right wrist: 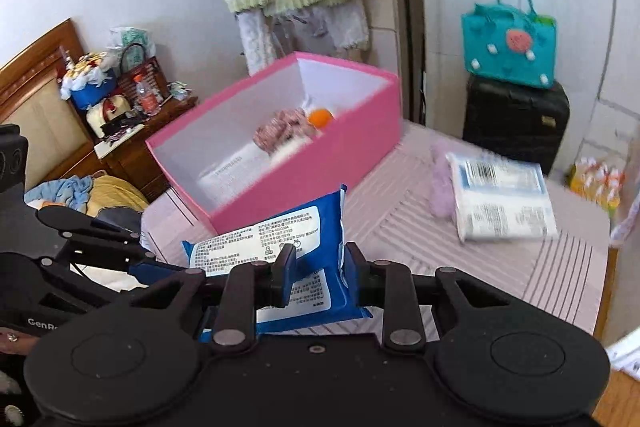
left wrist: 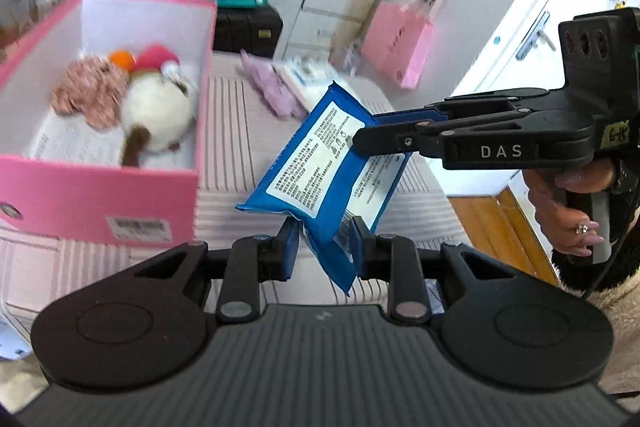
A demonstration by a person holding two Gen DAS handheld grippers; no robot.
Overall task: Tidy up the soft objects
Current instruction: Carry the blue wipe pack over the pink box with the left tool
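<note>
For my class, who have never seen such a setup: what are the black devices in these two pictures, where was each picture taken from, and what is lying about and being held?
No robot here: a person holds a hand-squeezed gripper in each hand, each with a camera looking along its jaws. One picture comes from the left gripper, the other from the right gripper; the right one also shows in the left view, with the hand on its grip.

Both grippers are shut on one blue pack, held in the air above a striped pink surface.

On that surface stands an open pink box holding a plush toy and other soft things. Beside it lie a white pack and something lilac.
</note>
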